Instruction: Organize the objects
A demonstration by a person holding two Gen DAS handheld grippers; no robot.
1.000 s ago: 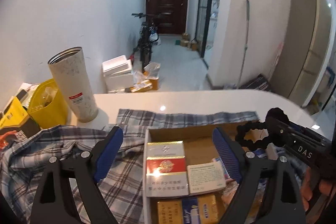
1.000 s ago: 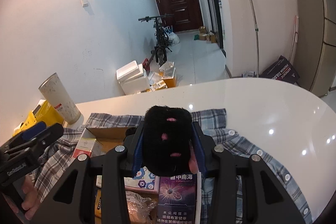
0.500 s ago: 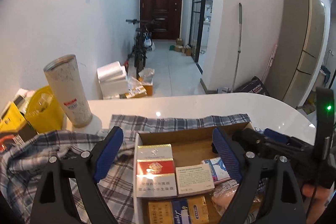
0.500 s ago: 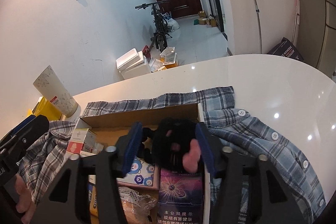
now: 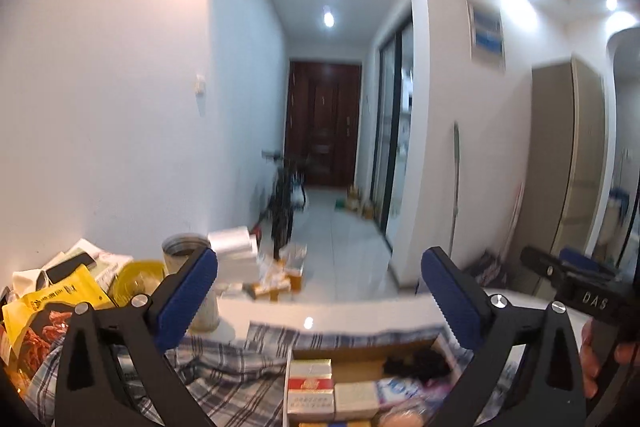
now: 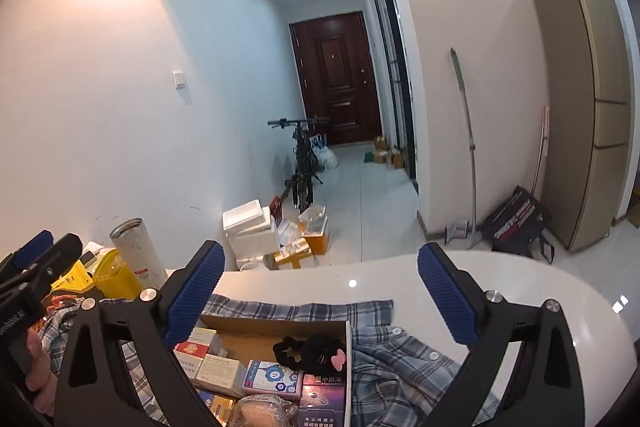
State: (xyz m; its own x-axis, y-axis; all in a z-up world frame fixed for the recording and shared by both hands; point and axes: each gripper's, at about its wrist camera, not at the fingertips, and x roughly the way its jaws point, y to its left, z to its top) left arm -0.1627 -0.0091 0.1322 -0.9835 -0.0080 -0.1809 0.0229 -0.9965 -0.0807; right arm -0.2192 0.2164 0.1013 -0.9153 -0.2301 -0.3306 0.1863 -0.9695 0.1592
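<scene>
An open cardboard box (image 6: 276,325) sits on a plaid shirt (image 6: 404,367) on the white table (image 6: 480,287). A black fluffy hair tie with pink dots (image 6: 316,349) lies in the box's far right corner; it also shows in the left wrist view (image 5: 420,367). Small packs fill the box, among them a red and white pack (image 5: 310,383). My right gripper (image 6: 320,295) is open and empty, raised above the box. My left gripper (image 5: 320,291) is open and empty, also raised above the box.
A tall speckled tumbler (image 6: 138,253) and yellow snack bags (image 5: 52,307) stand at the table's left. Beyond the table lie white foam boxes (image 6: 252,231), a bicycle (image 6: 302,159) and a hallway to a dark door (image 6: 338,75). A tall cabinet (image 6: 588,99) is at right.
The right gripper opened, let go of the black hair tie into the box and lifted away. Both grippers rose and tilted up, so the box now sits low in both views.
</scene>
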